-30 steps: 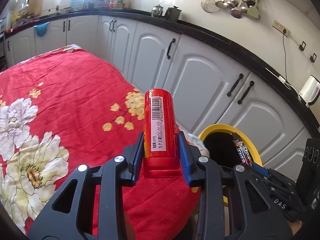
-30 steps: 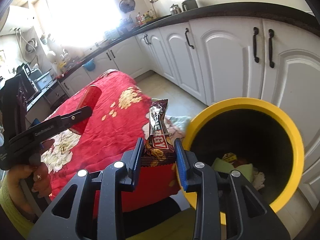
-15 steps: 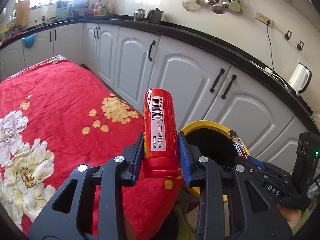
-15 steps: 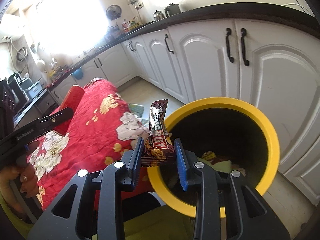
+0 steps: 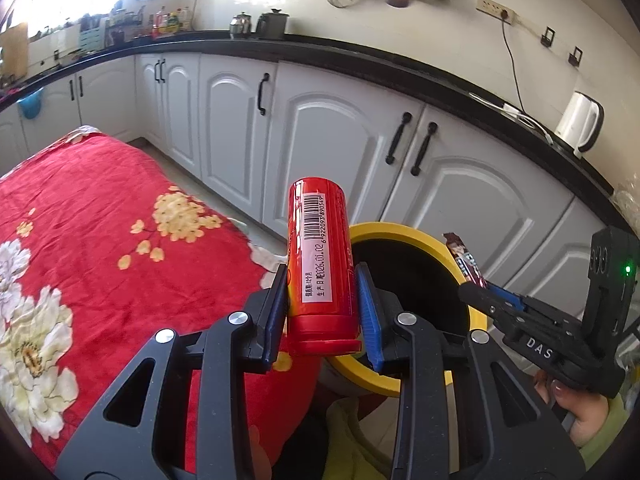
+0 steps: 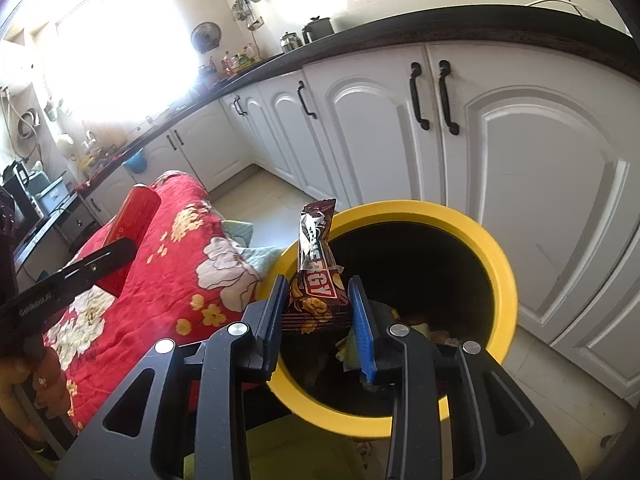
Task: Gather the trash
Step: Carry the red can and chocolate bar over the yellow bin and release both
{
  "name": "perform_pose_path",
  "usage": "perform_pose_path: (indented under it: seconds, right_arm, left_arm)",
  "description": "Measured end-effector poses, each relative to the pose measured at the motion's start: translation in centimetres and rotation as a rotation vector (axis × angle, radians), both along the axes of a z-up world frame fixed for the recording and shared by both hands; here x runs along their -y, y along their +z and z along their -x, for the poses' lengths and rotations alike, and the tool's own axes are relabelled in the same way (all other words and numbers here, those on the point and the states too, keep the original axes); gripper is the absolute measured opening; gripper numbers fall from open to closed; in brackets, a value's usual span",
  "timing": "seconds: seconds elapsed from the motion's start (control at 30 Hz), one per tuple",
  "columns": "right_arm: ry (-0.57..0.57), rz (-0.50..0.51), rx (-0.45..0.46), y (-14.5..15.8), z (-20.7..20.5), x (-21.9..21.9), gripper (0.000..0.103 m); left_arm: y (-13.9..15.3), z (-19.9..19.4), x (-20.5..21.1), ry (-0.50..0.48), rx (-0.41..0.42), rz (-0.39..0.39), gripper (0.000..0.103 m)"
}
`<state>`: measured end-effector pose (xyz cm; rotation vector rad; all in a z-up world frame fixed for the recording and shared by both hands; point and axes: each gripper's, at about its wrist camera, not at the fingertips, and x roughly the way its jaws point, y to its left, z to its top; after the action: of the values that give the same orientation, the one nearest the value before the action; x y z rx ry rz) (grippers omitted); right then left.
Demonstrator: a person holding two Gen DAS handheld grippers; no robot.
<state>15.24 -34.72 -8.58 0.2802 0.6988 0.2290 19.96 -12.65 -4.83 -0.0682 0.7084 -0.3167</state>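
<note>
Right wrist view: the right gripper (image 6: 319, 312) clamps a brown snack wrapper (image 6: 316, 272) low down between its blue pads, the wrapper standing upright. Beyond it lies the bin (image 6: 496, 264), yellow-rimmed and dark inside, with scraps at the bottom. A second ago the bin sat off to the right of the jaws; now its mouth lies straight ahead and below the wrapper, so the carry is nearly over and a release would likely drop it in.

From the left wrist, the left gripper (image 5: 322, 312) is closed on a red can (image 5: 320, 264), barcode label facing the camera, bottom end nearest. The bin (image 5: 404, 232) has slid from the far right to just behind the can, and the red flowered cloth (image 5: 100, 240) has fallen away to the left. The can, I judge, is not yet fully over the opening, so the left hand needs a little more travel. White cabinets (image 5: 328, 128) stand close behind the bin.
</note>
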Motion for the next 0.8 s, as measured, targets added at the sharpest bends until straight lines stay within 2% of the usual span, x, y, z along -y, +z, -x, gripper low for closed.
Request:
perform_pose_path:
  seconds: [0.8]
  right_arm:
    - [-0.093,-0.013,-0.062,-3.6,0.2,4.2,0.030]
  left_arm:
    - [-4.0,-1.5,6.7,-0.117,-0.073,-0.100,0.026]
